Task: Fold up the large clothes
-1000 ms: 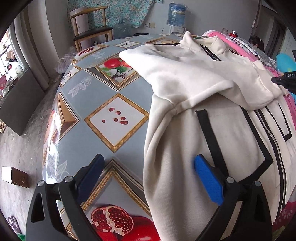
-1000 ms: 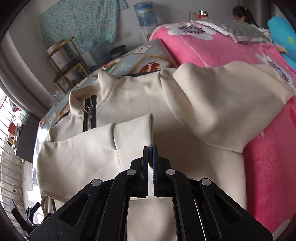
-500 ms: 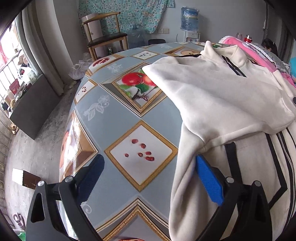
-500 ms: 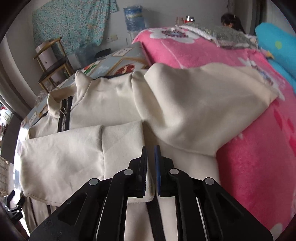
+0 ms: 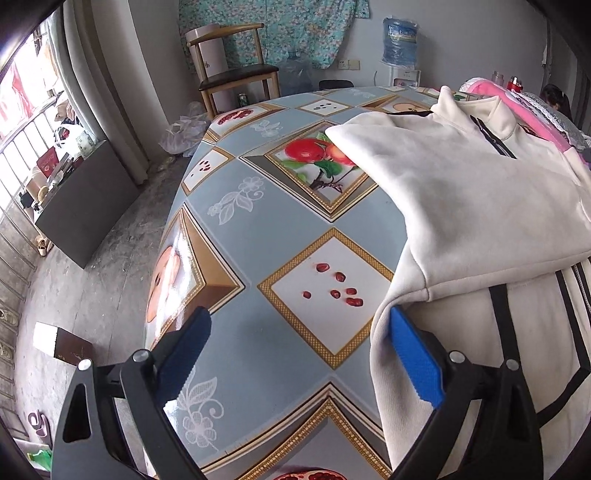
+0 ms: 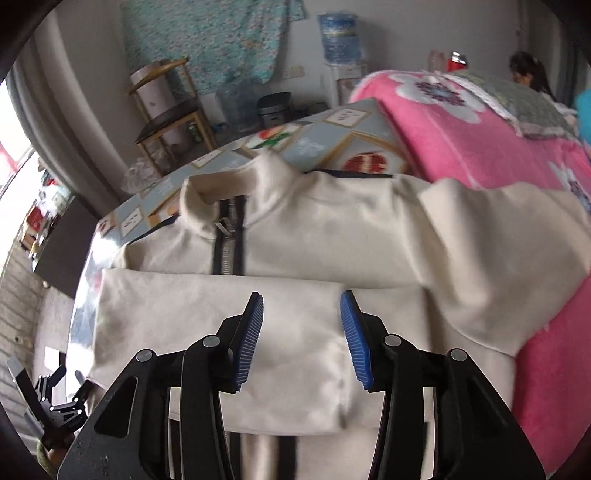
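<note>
A cream zip-up jacket (image 6: 332,236) with black trim lies spread on a table (image 5: 280,229) covered in a blue-grey cloth printed with fruit pictures. Its far side runs onto a pink flowered blanket (image 6: 454,136) that sits beside the table.

In the right wrist view, one sleeve (image 6: 207,317) is folded flat across the chest of the jacket, just below the collar (image 6: 236,188) and the black zip (image 6: 229,247). The other sleeve (image 6: 517,258) lies out to the side, partly over the pink blanket. The right gripper (image 6: 302,332) hangs over the folded sleeve with its blue pads (image 6: 251,336) spread wide apart — nothing is held between them. This view is a little blurred, so whether the pads touch the cloth I cannot tell.

In the left wrist view, the left gripper (image 5: 295,354) is wide open and empty too. One blue pad (image 5: 413,358) sits right at the jacket's side edge, below the folded sleeve — the other pad (image 5: 184,350) is out over bare tablecloth near the table's edge.

Behind the table stand a wooden chair (image 5: 236,70) and a water dispenser (image 5: 400,40) topped with a blue bottle, against a wall hung with a flowery cloth (image 5: 280,26). A person with dark hair (image 6: 528,70) shows at the far end of the pink blanket.
</note>
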The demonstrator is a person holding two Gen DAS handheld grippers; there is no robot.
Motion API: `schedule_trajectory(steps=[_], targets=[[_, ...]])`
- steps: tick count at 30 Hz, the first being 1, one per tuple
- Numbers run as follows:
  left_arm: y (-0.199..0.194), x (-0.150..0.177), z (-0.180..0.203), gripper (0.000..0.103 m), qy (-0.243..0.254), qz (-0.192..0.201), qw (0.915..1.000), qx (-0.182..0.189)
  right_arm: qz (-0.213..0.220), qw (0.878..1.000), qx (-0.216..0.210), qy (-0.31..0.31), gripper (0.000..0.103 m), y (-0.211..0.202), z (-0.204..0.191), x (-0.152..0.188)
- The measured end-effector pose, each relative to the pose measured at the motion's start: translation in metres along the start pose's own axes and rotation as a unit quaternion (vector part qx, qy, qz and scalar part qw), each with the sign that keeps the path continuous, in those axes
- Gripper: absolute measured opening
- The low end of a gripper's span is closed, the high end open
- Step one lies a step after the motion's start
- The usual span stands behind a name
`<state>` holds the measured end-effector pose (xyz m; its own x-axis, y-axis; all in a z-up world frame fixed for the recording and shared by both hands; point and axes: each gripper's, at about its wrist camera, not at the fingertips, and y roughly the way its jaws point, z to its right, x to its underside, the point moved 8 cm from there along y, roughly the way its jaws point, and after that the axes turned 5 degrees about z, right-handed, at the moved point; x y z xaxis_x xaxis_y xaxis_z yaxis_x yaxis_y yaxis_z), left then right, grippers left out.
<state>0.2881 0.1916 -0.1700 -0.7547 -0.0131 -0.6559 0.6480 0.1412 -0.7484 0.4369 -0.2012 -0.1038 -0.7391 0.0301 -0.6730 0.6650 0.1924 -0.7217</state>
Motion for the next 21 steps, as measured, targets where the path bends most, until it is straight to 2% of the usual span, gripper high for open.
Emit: schedule_trajectory(steps=[2, 4, 6, 9, 12, 14, 16, 18, 21], targets=[[-0.001, 0.003, -0.002, 0.094, -0.004, -0.006, 1.0000, 0.004, -0.020, 0.998, -0.046, -0.027, 0.049, 0.013, -0.040, -0.002], [-0.006, 0.007, -0.003, 0.094, -0.002, -0.013, 0.9998, 0.013, -0.046, 0.996, -0.066, -0.046, 0.049, 0.027, -0.070, 0.007], [-0.018, 0.009, -0.006, 0.094, -0.001, -0.007, 0.9997, 0.023, -0.058, 0.994, -0.057, -0.066, 0.049, 0.038, -0.088, 0.023], [-0.038, 0.003, -0.009, 0.094, -0.012, 0.008, 0.9987, 0.048, -0.072, 0.993, -0.041, -0.081, 0.049, 0.051, -0.092, 0.049], [-0.051, -0.014, 0.001, 0.096, -0.014, 0.025, 0.9966, 0.078, -0.084, 0.993, -0.011, -0.077, 0.049, 0.064, -0.078, 0.062], [-0.054, -0.030, 0.015, 0.097, -0.023, 0.028, 0.9939, 0.104, -0.090, 0.994, -0.025, -0.058, 0.051, 0.063, -0.068, 0.065], [-0.052, -0.047, 0.034, 0.098, -0.034, 0.028, 0.9900, 0.134, -0.084, 0.994, -0.056, -0.030, 0.062, 0.048, -0.058, 0.061], [-0.045, -0.062, 0.057, 0.098, -0.037, 0.023, 0.9866, 0.157, -0.061, 0.995, -0.075, -0.008, 0.078, 0.025, -0.040, 0.050], [-0.030, -0.078, 0.093, 0.098, -0.025, 0.016, 0.9845, 0.173, -0.023, 0.998, -0.057, 0.034, 0.079, -0.014, 0.021, 0.033]])
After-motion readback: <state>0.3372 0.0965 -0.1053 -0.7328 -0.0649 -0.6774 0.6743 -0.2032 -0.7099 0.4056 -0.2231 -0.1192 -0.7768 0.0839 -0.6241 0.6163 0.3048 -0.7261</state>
